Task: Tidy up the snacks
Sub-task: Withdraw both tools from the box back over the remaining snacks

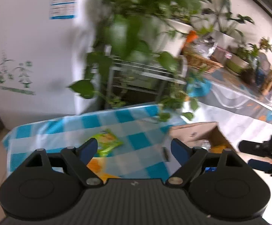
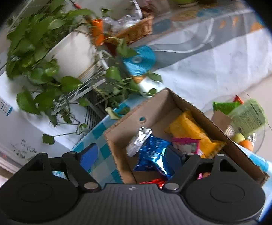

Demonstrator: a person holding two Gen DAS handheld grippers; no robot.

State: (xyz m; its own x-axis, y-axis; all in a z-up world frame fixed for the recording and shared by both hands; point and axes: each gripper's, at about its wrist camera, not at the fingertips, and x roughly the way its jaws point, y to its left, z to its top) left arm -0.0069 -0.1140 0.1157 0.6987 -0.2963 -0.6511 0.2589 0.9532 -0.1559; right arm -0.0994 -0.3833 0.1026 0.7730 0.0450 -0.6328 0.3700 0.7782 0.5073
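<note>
In the left wrist view the left gripper stands wide with nothing between its blue pads. A green packet lies flat on the checked cloth just ahead and a little to the left of the gap, its long axis slanting from lower left to upper right. By my reading this is the next snack to fetch, and the left gripper is the nearer one. The packet looks thin, glossy and crinkly; an orange packet lies nearer still, half hidden under the left finger. The cardboard box sits to the right, with the right gripper beyond it. The view is blurred, so finer print cannot be read. In the right wrist view the right gripper is also wide and holds nothing. It hangs over the near corner of the open box. Inside lie a crumpled blue foil bag, a silver wrapper, a pink packet and a long yellow bag running along the box's far wall. More snacks and fruit sit in a glass bowl past the box.
</note>
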